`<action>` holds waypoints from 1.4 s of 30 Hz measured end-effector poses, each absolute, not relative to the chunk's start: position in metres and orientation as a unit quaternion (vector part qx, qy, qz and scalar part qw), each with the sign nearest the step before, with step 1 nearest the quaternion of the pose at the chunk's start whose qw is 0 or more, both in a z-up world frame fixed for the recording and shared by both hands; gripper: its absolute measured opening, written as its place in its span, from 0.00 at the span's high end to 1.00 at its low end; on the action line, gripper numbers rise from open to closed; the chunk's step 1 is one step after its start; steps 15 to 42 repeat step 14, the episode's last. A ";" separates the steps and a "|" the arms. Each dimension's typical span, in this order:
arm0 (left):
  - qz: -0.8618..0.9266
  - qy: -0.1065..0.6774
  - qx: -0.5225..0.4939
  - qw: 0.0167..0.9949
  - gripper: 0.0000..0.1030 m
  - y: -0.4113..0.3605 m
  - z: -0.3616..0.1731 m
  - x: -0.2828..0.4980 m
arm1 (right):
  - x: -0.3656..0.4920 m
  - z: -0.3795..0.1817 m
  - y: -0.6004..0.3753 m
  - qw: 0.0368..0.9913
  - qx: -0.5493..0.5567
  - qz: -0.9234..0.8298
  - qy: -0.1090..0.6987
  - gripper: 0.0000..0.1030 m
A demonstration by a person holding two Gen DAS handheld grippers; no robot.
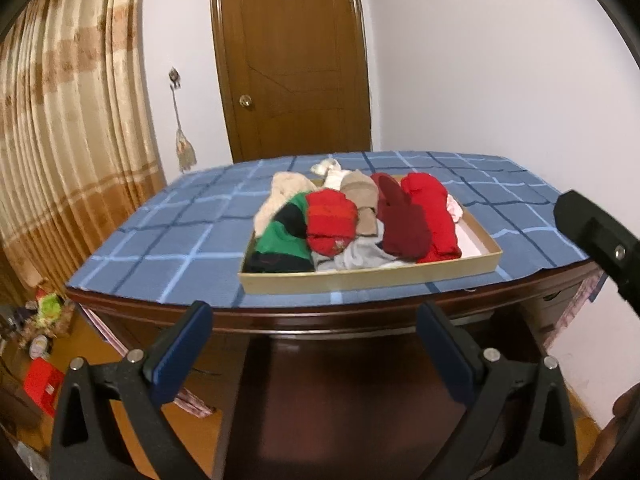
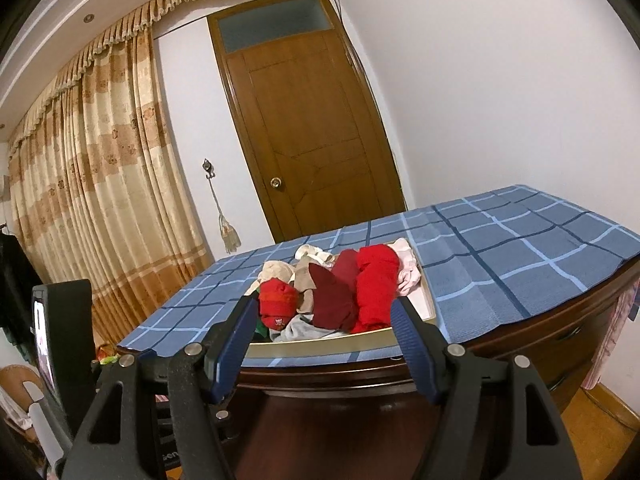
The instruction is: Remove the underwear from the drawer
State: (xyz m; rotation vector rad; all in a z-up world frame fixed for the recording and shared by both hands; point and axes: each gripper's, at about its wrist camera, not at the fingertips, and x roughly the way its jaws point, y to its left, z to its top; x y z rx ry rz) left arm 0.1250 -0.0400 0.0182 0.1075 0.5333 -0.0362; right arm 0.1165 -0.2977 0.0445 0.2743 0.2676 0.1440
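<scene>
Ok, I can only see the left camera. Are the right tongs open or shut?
Observer: Open. In the right wrist view the right tongs are spread wide with nothing between them, just short of the drawer.
Child: What are they pointing at?
Observer: The dark red underwear sits straight ahead between the two fingers, with the bright red underwear beside it.
Child: Is there a window over the door?
Observer: Yes, a frosted glass pane sits on top of the door. Your view cuts most of it off.
</scene>
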 end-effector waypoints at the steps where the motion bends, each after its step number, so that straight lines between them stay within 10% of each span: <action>1: -0.013 0.254 0.055 0.965 0.00 -0.040 0.020 0.123 | 0.114 0.046 -0.297 0.980 0.133 0.066 0.129 0.29; 42: -0.037 0.206 0.025 0.978 0.00 -0.027 0.034 0.118 | 0.108 0.051 -0.291 0.985 0.123 0.055 0.111 0.23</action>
